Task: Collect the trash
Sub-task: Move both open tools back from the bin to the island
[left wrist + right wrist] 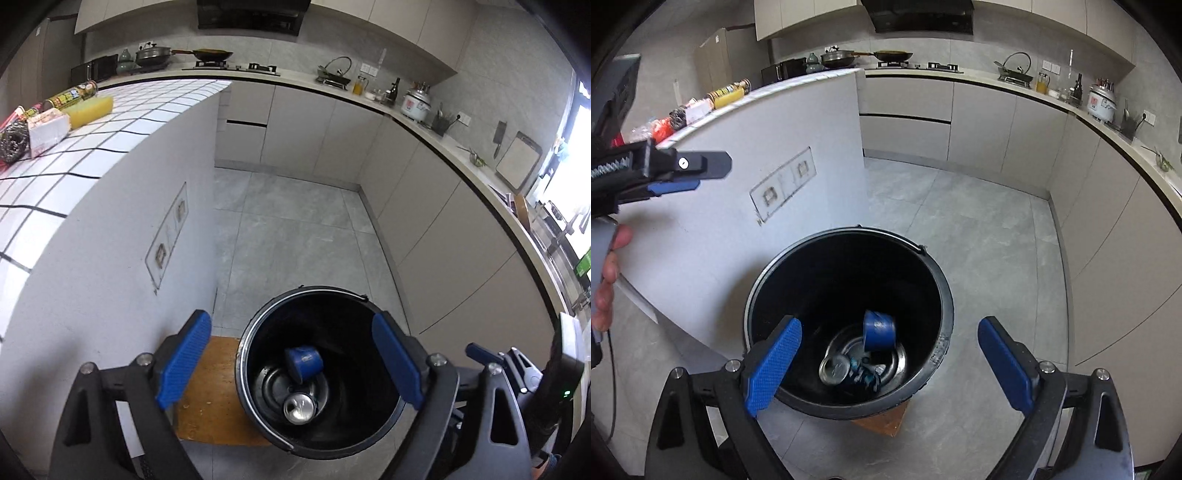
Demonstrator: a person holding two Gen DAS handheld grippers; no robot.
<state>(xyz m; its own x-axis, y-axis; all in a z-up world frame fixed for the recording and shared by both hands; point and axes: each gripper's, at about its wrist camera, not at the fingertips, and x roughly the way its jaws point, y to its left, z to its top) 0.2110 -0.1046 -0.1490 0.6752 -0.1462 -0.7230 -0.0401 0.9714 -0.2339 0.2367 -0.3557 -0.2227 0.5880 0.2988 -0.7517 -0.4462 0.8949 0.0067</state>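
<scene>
Lying in black bucket: silver can

Black bucket upright on floor; blue cup, silver can inside.

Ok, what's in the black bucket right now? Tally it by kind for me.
Blue cup: 1
Silver drink can: 1
Total: 2, both at the bottom of the bucket; neither set of tongs holds anything.

R tool open, empty | bucket: blue cup, can, maybe wrapper
</scene>
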